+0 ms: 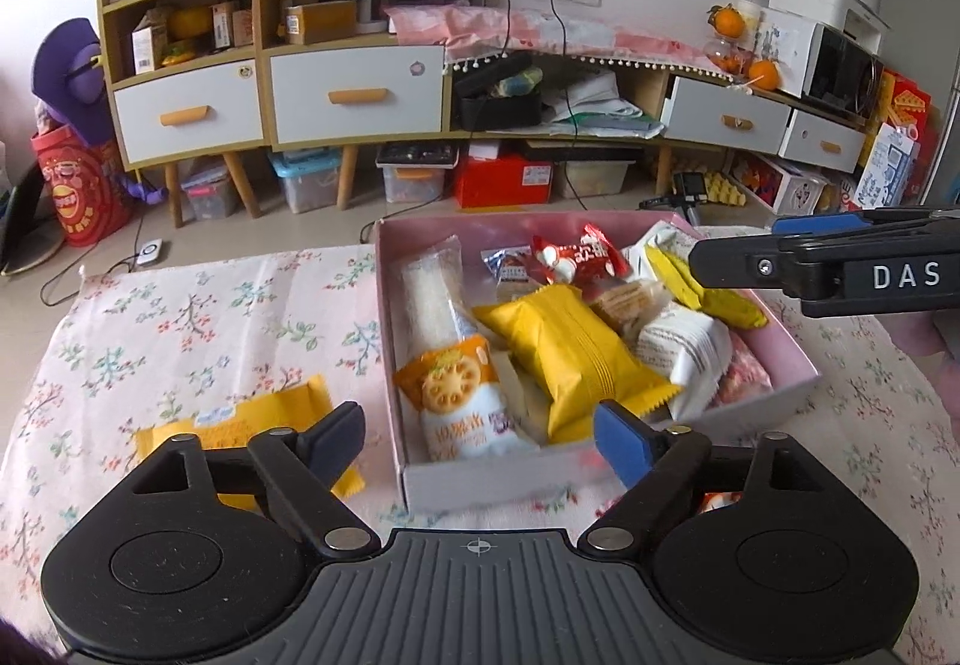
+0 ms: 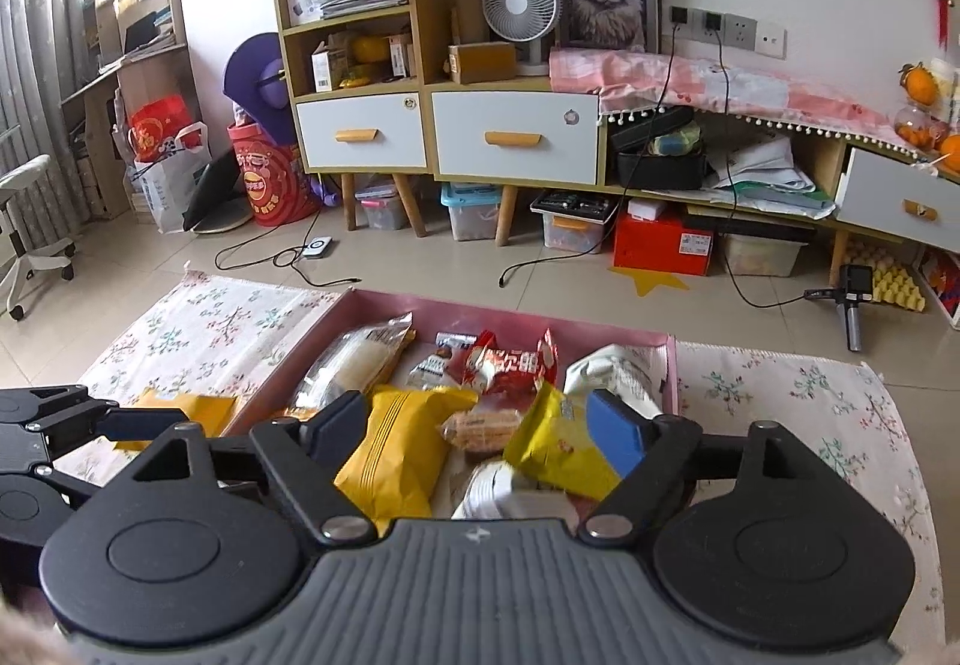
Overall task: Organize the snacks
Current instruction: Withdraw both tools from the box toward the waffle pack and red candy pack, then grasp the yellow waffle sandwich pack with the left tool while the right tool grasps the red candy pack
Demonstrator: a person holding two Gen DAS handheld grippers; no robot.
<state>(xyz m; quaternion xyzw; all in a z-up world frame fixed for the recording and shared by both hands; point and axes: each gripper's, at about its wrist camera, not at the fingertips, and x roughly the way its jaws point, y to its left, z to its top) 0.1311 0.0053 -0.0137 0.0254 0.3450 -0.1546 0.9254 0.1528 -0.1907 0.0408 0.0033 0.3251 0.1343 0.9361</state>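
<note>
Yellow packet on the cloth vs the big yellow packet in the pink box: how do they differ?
Place: the packet on the cloth lies outside, left of the pink box; the boxed yellow packet lies inside, among other snacks.
Look: the cloth packet shows a light printed label; the boxed packet looks plain, with a ribbed centre seam.
View: the cloth packet is partly hidden by the left tool; the boxed packet shows nearly whole.
Shared: yellow wrappers with serrated ends.

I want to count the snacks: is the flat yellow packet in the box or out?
Out. The yellow packet lies on the flowered cloth, left of the pink box.
</note>
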